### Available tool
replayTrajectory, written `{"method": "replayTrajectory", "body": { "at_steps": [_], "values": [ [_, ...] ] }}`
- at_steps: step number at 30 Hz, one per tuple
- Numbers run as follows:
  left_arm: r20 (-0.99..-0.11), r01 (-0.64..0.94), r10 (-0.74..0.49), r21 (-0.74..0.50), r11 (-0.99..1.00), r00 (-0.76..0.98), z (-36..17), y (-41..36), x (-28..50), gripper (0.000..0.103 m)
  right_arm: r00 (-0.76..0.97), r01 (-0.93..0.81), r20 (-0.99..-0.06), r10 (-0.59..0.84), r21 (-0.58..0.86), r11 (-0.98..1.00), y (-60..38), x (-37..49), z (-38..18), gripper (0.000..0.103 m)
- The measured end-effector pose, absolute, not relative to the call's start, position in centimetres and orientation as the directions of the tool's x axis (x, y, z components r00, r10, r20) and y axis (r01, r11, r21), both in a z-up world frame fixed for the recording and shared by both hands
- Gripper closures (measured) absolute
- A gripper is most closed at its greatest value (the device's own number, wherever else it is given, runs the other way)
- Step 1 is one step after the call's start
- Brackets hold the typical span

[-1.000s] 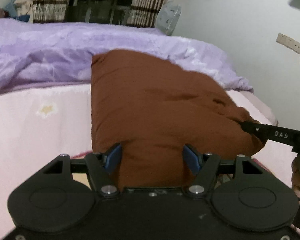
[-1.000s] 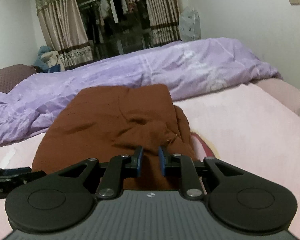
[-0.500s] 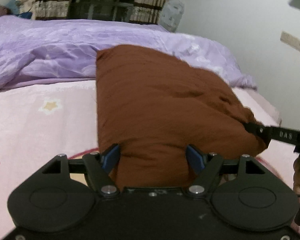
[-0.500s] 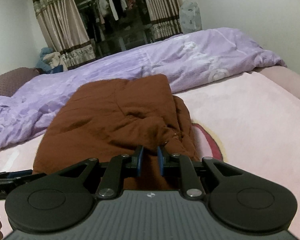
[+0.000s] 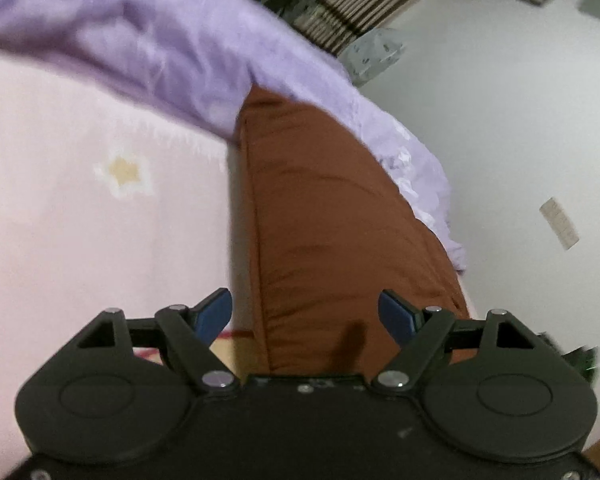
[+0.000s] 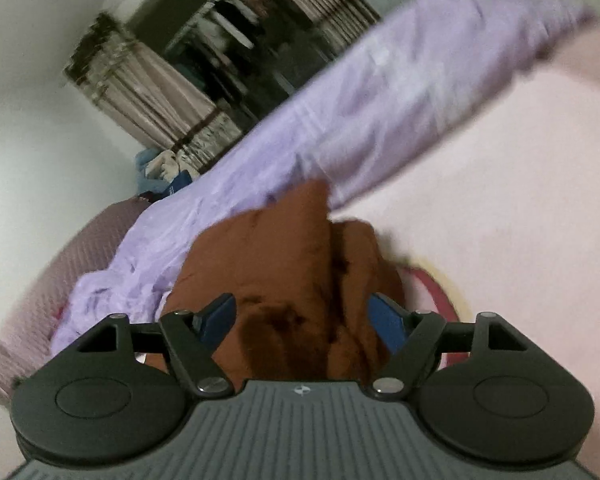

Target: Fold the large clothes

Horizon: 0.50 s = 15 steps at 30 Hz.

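Left wrist view: the left tool (image 5: 305, 312) is spreading its jaws, released, above the folded brown garment (image 5: 332, 220) at frame centre on the pink bed (image 5: 80, 220). The right tool (image 6: 302, 318), also spreading and released, hovers over the brown garment (image 6: 276, 264); a purple quilt (image 6: 380, 112) crosses the upper frame.

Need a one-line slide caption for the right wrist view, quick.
Right tongs opening over the folded brown garment on the pink bedsheet, lilac duvet behind.
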<state>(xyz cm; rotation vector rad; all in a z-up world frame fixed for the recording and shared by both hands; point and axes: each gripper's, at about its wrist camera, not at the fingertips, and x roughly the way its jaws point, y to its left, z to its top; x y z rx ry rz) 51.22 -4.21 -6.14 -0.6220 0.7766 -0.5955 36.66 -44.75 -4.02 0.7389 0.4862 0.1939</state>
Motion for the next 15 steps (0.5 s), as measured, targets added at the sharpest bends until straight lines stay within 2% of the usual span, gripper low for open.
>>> {"method": "replayTrajectory", "body": {
  "at_steps": [6, 10, 15],
  "values": [
    [-0.433, 0.254, -0.73, -0.74, 0.623, 0.528, -8.3, -4.7, 53.2, 0.014, 0.85, -0.012, -0.296, 0.435, 0.815, 0.58, -46.7, 38.6, -8.0, 0.011],
    [-0.405, 0.258, -0.769, -0.777, 0.575, 0.494, -9.3, -5.1, 54.7, 0.008, 0.831, 0.01, -0.325, 0.45, 0.82, 0.573, -47.2, 40.2, -9.6, 0.011],
    [-0.364, 0.277, -0.824, -0.817, 0.506, 0.434, -10.0, -6.2, 56.8, 0.006, 0.812, -0.043, -0.272, 0.517, 0.855, 0.517, -47.2, 41.7, -10.5, 0.01]
  ]
}}
